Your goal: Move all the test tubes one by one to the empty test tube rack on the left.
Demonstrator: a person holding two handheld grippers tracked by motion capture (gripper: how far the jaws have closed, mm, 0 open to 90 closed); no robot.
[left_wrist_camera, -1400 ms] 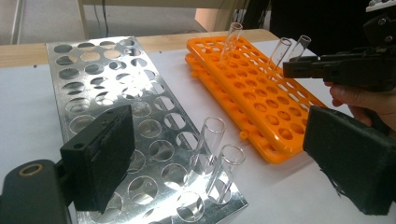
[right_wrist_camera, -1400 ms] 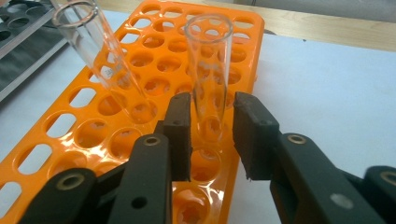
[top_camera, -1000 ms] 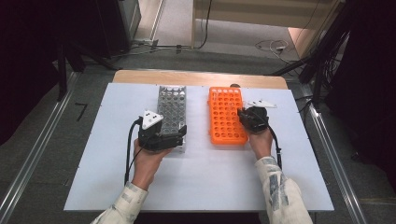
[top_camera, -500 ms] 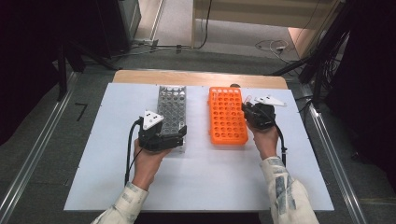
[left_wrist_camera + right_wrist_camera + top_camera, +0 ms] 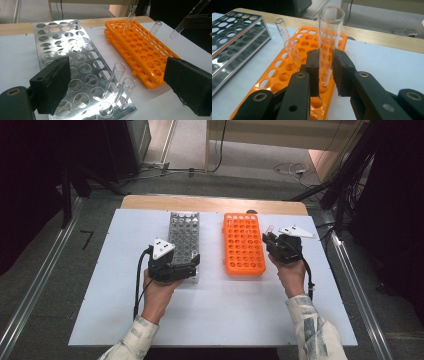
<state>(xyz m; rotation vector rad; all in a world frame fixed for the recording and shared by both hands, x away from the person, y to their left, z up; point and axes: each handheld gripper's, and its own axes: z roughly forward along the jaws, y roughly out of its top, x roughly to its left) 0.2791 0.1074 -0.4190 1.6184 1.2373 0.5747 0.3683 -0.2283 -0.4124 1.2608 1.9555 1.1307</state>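
Nothing here can be read. The orange rack (image 5: 243, 244) at the middle of the high view bears no label or numbers that I can make out, and neither does the metal rack (image 5: 183, 236) to its left. The glass tube (image 5: 329, 37) at the upper middle of the right gripper view is plain, with no marks or scale.

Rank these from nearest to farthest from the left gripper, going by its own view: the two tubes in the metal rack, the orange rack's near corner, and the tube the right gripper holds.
1. Two tubes in the metal rack, just ahead between the left gripper's jaws.
2. Orange rack near corner, farther right.
3. Held tube in the right gripper, far top right.
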